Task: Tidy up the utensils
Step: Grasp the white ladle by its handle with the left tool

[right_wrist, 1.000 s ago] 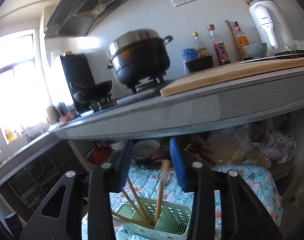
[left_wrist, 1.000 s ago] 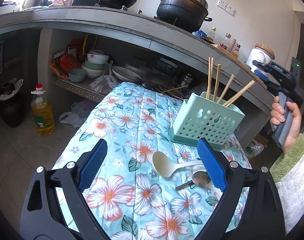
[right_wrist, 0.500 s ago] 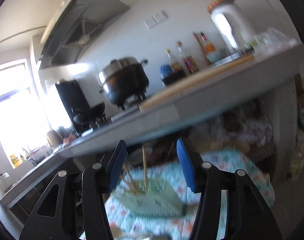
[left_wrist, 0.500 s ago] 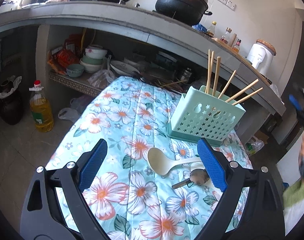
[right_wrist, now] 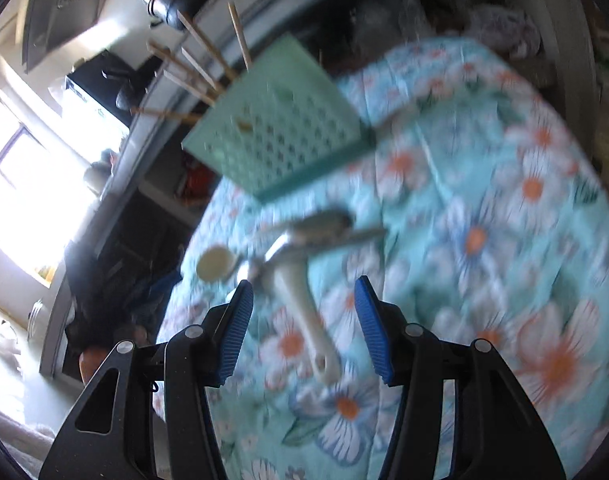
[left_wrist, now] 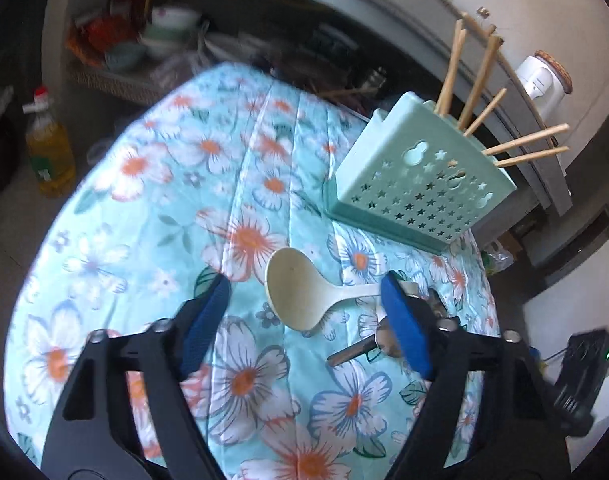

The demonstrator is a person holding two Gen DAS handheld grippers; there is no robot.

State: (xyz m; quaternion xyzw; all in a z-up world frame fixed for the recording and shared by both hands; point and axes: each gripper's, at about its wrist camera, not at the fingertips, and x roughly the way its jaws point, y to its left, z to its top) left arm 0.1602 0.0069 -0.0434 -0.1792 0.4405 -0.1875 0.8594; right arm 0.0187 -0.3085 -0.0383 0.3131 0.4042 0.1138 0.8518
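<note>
Landmark: mint-green perforated plastic utensil caddy [left_wrist: 416, 184], upright on the floral turquoise tablecloth [left_wrist: 152, 208]. Cloth left of caddy is bare, wide open for a pass. Above caddy, wooden chopsticks [left_wrist: 474, 80] fan out, blocking approach from top. Just in front of caddy, cream plastic rice paddle [left_wrist: 300, 292] and a metal spoon [left_wrist: 360, 350] lie close together, w/ little room between. Behind caddy, grey concrete counter ledge [left_wrist: 516, 92] overhangs.
</note>
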